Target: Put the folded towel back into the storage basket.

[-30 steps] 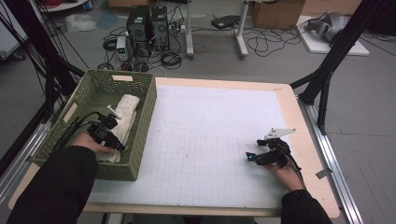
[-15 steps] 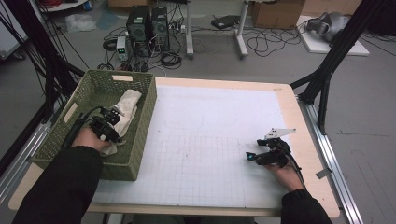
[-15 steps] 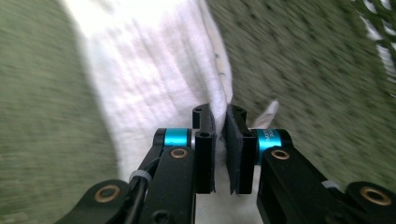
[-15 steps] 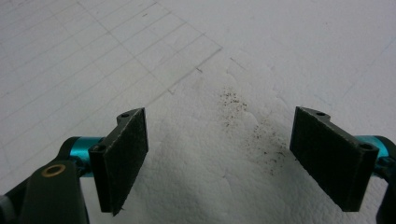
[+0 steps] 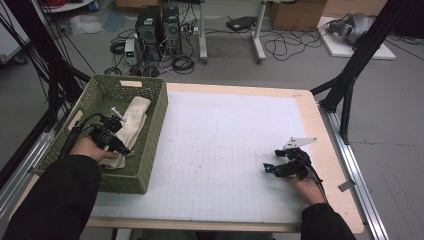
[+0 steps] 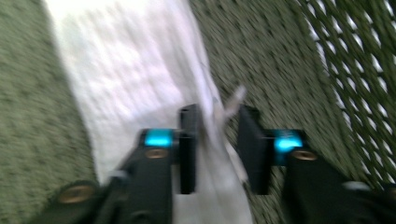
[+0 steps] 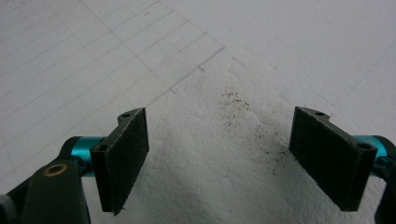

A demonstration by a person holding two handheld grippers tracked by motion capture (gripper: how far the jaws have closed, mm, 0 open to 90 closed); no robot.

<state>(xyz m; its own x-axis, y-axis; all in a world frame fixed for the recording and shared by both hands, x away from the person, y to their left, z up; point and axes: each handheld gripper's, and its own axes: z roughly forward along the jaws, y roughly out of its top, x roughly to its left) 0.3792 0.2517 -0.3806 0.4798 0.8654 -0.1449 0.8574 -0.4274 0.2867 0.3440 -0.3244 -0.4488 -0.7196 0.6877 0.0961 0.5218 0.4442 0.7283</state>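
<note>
Table (image 5: pixel 240 210) is carrying a white gridded mat (image 5: pixel 225 150), lying across most of the top. Green woven basket (image 5: pixel 150 130) is sitting at the mat's left edge, on the person's left. White cloth (image 5: pixel 134 117) is lying inside the basket, stretched along its floor near the right wall; in the left gripper view the cloth (image 6: pixel 135 79) is running from the top of the picture down between the jaws.

Left gripper (image 5: pixel 120 146) is reaching into the basket, over the near end of the cloth. Its jaws have just been closing and are standing narrow now, with a fold of cloth between them (image 6: pixel 217 140); that view is blurred, so I cannot tell whether the pads are pressing on the fabric.

Right gripper (image 5: pixel 272 167) is resting on the mat at the near right, well apart from the basket. Its jaws are standing wide apart (image 7: pixel 219 158), over bare mat with a few dark specks.
</note>
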